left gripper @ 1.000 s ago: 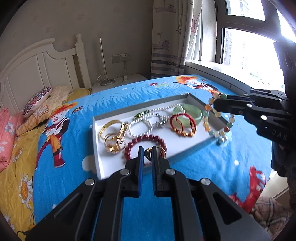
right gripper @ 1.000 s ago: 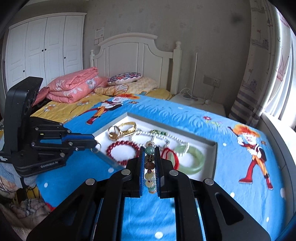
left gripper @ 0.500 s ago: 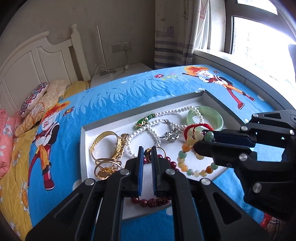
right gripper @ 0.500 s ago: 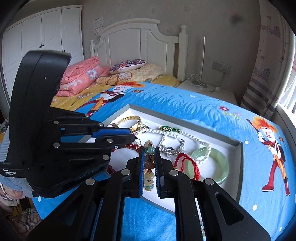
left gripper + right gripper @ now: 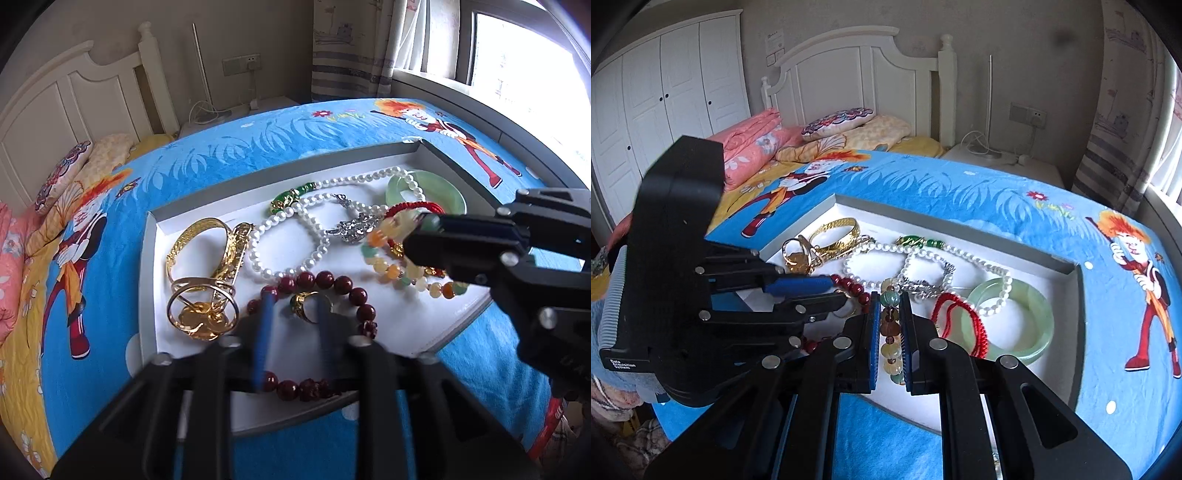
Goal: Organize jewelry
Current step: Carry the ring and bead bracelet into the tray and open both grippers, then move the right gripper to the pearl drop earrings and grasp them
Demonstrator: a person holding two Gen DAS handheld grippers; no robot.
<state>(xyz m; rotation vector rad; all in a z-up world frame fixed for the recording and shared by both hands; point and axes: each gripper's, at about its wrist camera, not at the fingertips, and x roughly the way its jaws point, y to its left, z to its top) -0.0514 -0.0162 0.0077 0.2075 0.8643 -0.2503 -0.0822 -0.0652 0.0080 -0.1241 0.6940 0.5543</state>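
Note:
A white tray (image 5: pixel 147 266) lies on the blue bedspread and holds the jewelry. My left gripper (image 5: pixel 294 301) hovers low over its near part, jaws opening. A gold ring with a green stone (image 5: pixel 304 306) rests between the fingers, inside a dark red bead bracelet (image 5: pixel 343 284), and no pad presses on it. My right gripper (image 5: pixel 889 301) is shut on a bracelet of mixed pale, orange and green beads (image 5: pixel 889 325). That bracelet hangs down onto the tray's right part (image 5: pixel 391 271). The left gripper (image 5: pixel 836 291) shows at the left of the right wrist view.
Also in the tray are gold bangles (image 5: pixel 207 236), pearl strands (image 5: pixel 288 240), a jade bangle (image 5: pixel 443 192) and a red cord bracelet (image 5: pixel 960 317). Pillows and a folded pink quilt (image 5: pixel 750 147) lie near the white headboard. A window is on the right.
Both grippers came down over the tray. The left jaws parted and let go of the gold ring, which now lies on the tray. The right gripper still holds the bead bracelet.

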